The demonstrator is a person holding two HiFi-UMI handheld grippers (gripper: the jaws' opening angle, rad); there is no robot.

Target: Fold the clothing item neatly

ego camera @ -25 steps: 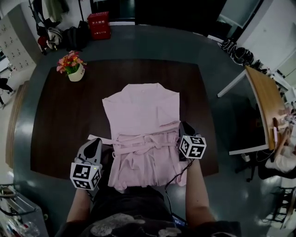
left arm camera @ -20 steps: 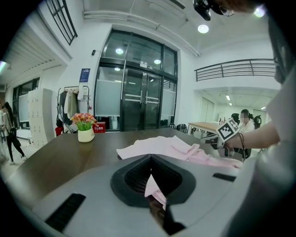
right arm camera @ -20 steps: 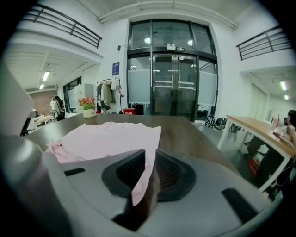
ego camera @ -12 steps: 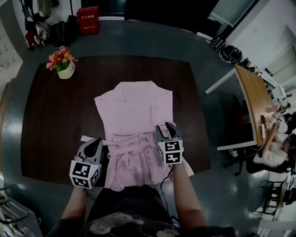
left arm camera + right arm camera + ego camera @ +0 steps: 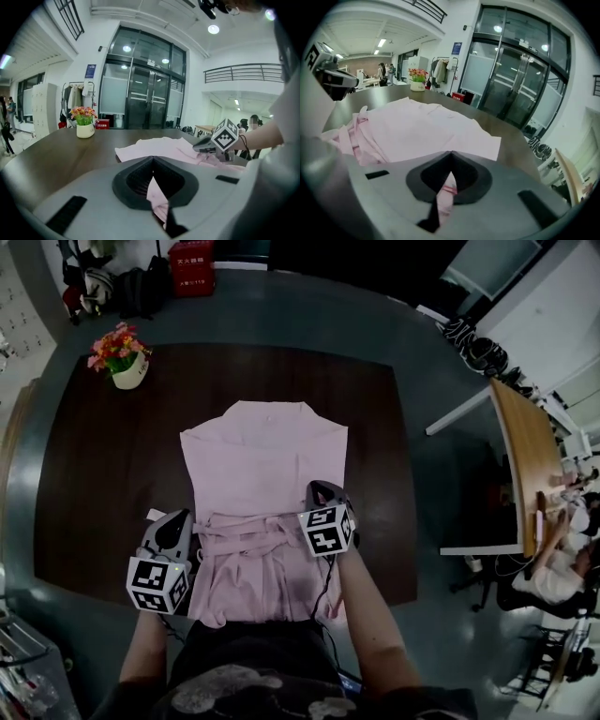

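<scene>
Right claw point(image 5: 451, 154) clamped on pink cloth.
Its jaws have just closed, tips together, with a strip of the pink garment point(image 5: 417, 129) pinched between them and trailing back toward the camera. The rest of the garment lies spread on the dark counter point(image 5: 520, 136), bunched into folds at the left, where the left claw point(image 5: 333, 79) shows near them. A flowerpot point(image 5: 417, 86) stands at the counter's far end, with glass doors point(image 5: 511, 79) beyond.

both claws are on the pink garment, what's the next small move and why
Probably raise the two together and carry the fabric toward the collar. The left claw is shut on the pink garment, the right claw has just closed on it too, and its hem sits at the table's near edge.
</scene>
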